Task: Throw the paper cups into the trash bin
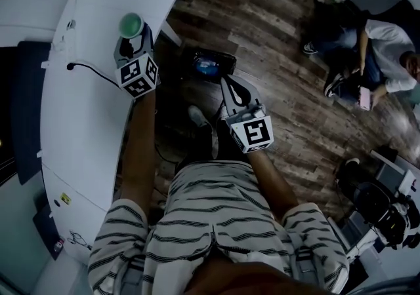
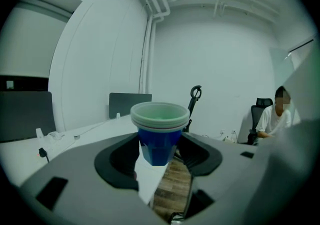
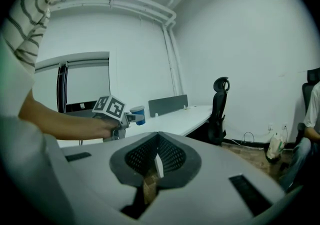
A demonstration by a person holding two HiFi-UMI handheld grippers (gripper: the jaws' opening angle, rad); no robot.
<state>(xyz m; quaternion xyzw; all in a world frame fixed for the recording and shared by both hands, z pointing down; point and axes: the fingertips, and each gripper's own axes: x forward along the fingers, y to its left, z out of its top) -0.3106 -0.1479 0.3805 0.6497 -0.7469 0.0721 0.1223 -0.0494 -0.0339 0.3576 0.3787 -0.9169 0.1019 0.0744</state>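
Observation:
A blue paper cup (image 1: pixel 131 24) with a pale rim stands upright between the jaws of my left gripper (image 1: pixel 133 38), over the white table's edge. In the left gripper view the cup (image 2: pixel 160 134) fills the gap of the left gripper (image 2: pixel 160 151), with both dark pads against its sides. From the right gripper view the same cup (image 3: pixel 137 114) shows at the left, held off the tabletop. A black mesh trash bin (image 1: pixel 214 63) stands on the wood floor between both grippers, with something blue inside. My right gripper (image 1: pixel 232 87) hangs over the floor near the bin; in its own view the right gripper (image 3: pixel 156 163) has its jaws together and empty.
The curved white table (image 1: pixel 85 110) runs along the left with a black cable (image 1: pixel 92 71) on it. A person (image 1: pixel 384 44) sits at the far right on the wood floor side. A black office chair (image 3: pixel 220 104) stands by the desk. Dark equipment (image 1: pixel 380 212) sits at lower right.

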